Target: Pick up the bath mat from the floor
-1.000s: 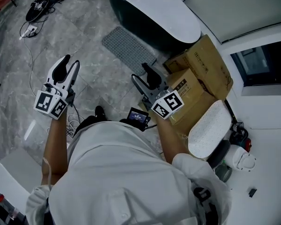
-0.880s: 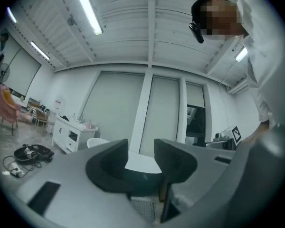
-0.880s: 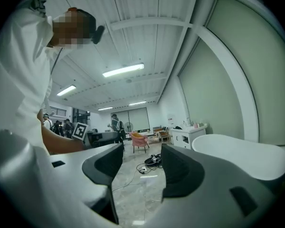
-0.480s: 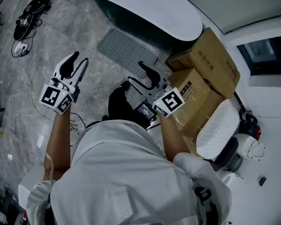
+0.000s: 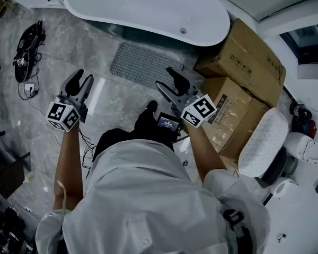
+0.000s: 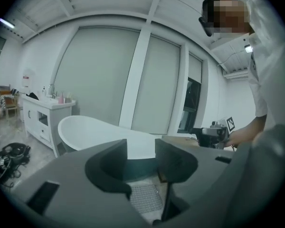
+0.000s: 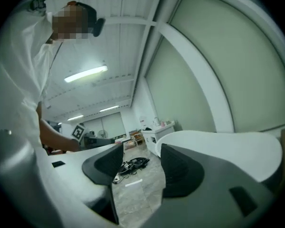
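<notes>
Grey marble floor (image 5: 116, 97): bath mat (image 5: 143, 65) flat beside bathtub (image 5: 148, 7); cardboard boxes (image 5: 249, 62); cable bundle (image 5: 27, 44).

White bathtub (image 5: 148, 7) at top; cardboard boxes (image 5: 249, 62) right; cable tangle (image 5: 27, 44) left.

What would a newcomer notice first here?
A long white bathtub fills the top of the head view, with the grey bath mat flat on the floor before it. The person holds the left claw and right claw above the floor, both empty, the left one's jaws opening. Brown cardboard boxes sit at the right.
</notes>
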